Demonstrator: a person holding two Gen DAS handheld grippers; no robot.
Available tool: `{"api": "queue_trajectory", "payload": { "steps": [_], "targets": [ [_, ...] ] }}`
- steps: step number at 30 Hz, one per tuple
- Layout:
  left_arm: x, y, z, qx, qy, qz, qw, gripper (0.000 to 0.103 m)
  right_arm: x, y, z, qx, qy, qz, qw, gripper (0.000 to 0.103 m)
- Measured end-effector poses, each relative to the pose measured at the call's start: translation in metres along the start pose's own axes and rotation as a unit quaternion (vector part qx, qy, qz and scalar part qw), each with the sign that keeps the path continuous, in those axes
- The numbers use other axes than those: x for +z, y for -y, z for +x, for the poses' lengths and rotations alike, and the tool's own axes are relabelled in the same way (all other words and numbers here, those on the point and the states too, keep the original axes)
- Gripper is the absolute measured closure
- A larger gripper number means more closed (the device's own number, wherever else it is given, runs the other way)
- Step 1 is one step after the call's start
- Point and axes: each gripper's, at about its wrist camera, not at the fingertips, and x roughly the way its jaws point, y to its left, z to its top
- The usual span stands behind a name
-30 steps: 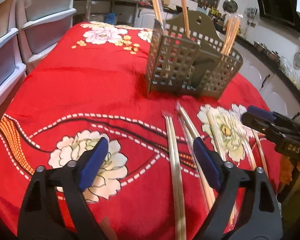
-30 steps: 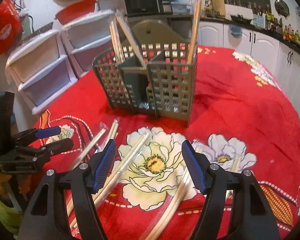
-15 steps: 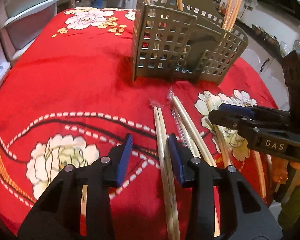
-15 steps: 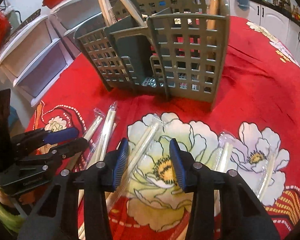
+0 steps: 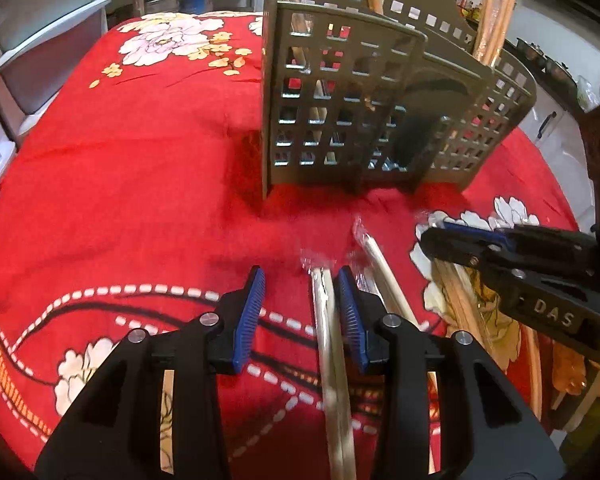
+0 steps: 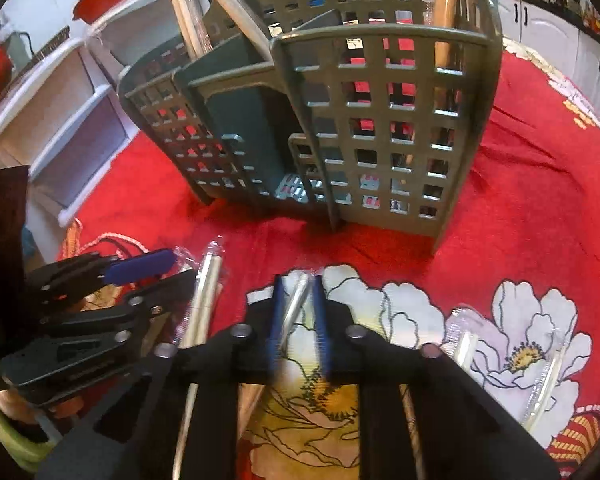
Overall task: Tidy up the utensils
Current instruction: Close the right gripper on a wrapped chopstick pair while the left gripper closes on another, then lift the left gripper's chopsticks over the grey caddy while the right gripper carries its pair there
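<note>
Your desk (image 5: 112, 184) wears a red flowered cloth, with a grey slotted utensil caddy (image 5: 340, 104) standing upright toward its far side, several chopsticks already upright inside. Your left tool (image 5: 300, 304) sits low over the cloth, blue pads apart, a wrapped chopstick pair (image 5: 330, 344) lying between them against the right pad. Your right tool (image 6: 298, 320) has closed onto another wrapped pair (image 6: 296, 304) lying on the white flower.

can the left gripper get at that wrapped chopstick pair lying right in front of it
Probably yes. The left gripper is open and low over the red tablecloth, and the wrapped chopstick pair already lies between its fingers, against the right pad. Nothing blocks it; the right gripper sits off to the side.
</note>
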Motion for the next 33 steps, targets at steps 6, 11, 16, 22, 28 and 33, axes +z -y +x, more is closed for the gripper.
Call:
{"api": "queue_trajectory", "payload": {
  "steps": [6, 11, 16, 22, 28, 33],
  "targets": [
    [0.007, 0.003, 0.006, 0.010, 0.001, 0.009, 0.9999, 0.081, 0.001, 0.000, -0.015, 0.023, 0.017, 0.003, 1.000, 0.094],
    [0.011, -0.002, 0.008, -0.003, 0.002, -0.008, 1.0000, 0.096, -0.001, -0.006, -0.031, 0.035, 0.033, -0.005, 0.999, 0.095],
    [0.012, -0.006, -0.004, -0.017, 0.018, -0.013, 0.9996, 0.098, 0.000, -0.013, -0.053, 0.035, 0.061, -0.019, 0.997, 0.095],
    [0.018, 0.000, -0.049, -0.031, 0.073, -0.009, 0.9968, 0.098, -0.004, -0.019, -0.086, 0.044, 0.099, -0.030, 0.994, 0.096],
    [0.024, 0.003, -0.092, -0.047, 0.127, -0.021, 0.9906, 0.098, -0.010, -0.023, -0.123, 0.048, 0.142, -0.045, 0.988, 0.096],
    [0.031, 0.003, -0.111, -0.050, 0.154, -0.019, 0.9866, 0.098, -0.012, -0.033, -0.150, 0.040, 0.177, -0.070, 0.981, 0.097]
  ]
}}
